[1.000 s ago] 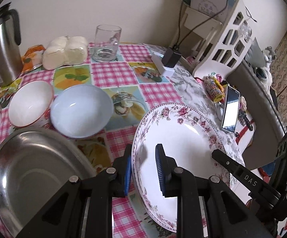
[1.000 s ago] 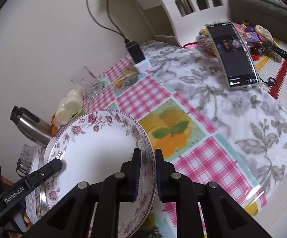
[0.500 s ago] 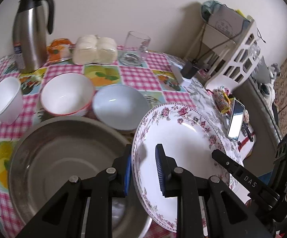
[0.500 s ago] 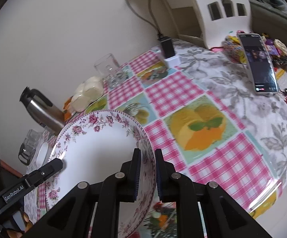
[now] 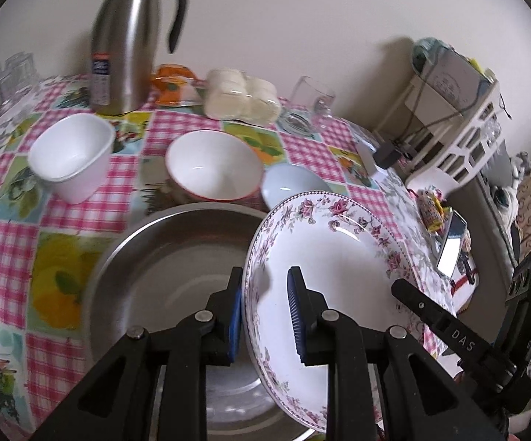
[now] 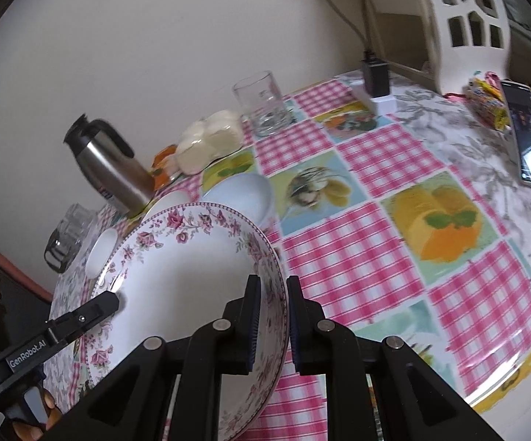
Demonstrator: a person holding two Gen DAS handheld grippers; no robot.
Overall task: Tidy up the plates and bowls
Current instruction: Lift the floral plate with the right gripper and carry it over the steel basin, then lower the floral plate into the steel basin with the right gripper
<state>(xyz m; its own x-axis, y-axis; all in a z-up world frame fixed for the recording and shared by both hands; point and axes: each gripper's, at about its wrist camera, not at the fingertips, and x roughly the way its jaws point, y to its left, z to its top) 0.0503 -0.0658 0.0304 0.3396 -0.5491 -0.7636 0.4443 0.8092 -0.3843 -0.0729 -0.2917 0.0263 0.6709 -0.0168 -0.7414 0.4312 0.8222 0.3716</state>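
Both grippers hold the floral plate (image 5: 324, 257) by opposite edges, tilted and clear of the surface (image 6: 375, 257). The left gripper (image 5: 265, 316) straddles the near-left rim: its outer pad sits against the underside, while the inner pad stands a little off the plate's face, so the jaws look only partly closed, and I cannot tell how firm that hold is. The right gripper (image 6: 271, 316) is closed narrow on the opposite rim, with both pads pressing the edge. The plate hangs over the right part of the steel basin (image 5: 162, 268), which rests on the checked cloth. Behind the basin stand 3 bowls: a square white bowl (image 5: 71, 158), a red-rimmed bowl (image 5: 214, 165) and a pale blue bowl (image 5: 291, 183) just beside the plate's far edge. The step in hand looks like carrying the plate across to stack it in the basin. The next move calls for levelling the plate, centring it over the basin, lowering it until it seats, and only then opening both grippers together, so that neither edge drops first or knocks the blue bowl.
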